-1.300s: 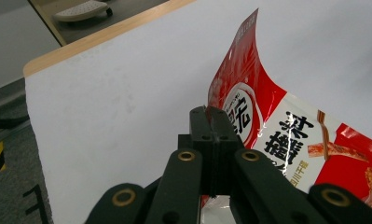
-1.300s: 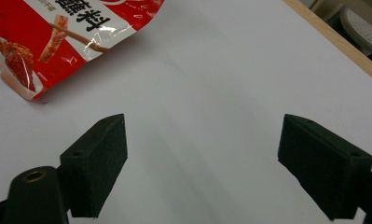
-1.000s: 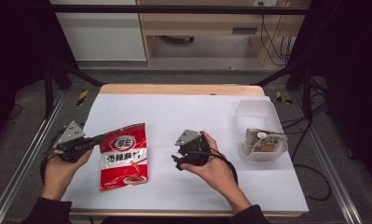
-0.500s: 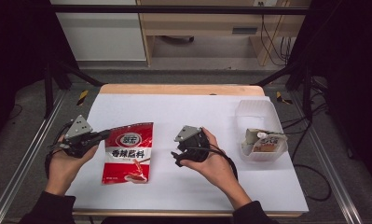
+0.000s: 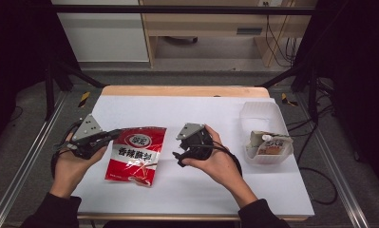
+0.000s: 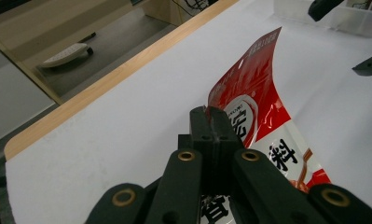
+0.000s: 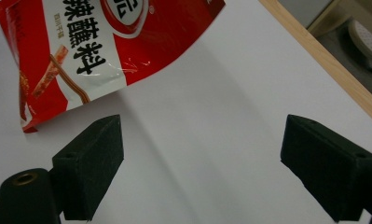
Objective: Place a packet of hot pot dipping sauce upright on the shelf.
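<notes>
since a moment ago the left gripper (image 5: 112, 135) has drawn the red sauce packet (image 5: 137, 154) rightward and squarer on the white worktop (image 5: 187, 190), its jaws pressed together on the packet's upper left corner. the right gripper (image 5: 180, 156) hovers just right of the packet, jaws spread wide with nothing between them. further right, a clear plastic container (image 5: 265, 142) holds small wrapped items.

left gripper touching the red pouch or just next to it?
Touching. The left gripper view shows the left gripper with its jaws shut on the upper edge of the red pouch, no gap between them.
</notes>
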### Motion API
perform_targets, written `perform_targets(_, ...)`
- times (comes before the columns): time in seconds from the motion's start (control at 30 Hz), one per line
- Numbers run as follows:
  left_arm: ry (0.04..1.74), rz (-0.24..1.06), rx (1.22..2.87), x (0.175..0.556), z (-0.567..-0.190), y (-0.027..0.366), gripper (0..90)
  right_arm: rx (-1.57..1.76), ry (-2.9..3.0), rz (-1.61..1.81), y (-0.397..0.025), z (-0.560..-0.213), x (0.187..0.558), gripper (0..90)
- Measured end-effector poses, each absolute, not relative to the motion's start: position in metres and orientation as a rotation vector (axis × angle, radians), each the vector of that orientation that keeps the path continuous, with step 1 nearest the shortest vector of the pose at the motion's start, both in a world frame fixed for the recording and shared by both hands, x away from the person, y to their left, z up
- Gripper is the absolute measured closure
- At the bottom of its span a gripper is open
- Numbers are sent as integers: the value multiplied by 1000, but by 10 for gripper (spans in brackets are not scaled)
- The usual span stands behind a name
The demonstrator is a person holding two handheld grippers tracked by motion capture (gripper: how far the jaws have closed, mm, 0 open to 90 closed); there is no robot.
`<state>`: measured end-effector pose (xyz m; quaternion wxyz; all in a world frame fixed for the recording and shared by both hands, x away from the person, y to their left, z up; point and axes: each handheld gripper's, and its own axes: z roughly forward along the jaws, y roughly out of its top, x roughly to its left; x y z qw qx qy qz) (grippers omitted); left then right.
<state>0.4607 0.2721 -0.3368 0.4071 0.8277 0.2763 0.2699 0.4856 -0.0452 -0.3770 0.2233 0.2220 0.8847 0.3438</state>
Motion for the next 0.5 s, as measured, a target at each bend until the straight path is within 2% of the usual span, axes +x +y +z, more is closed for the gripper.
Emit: perform_targets(0.5, 633, 686, 2110, 451, -330, 259, 900, 543, 2563, 959, -8, -376, 517, 245)
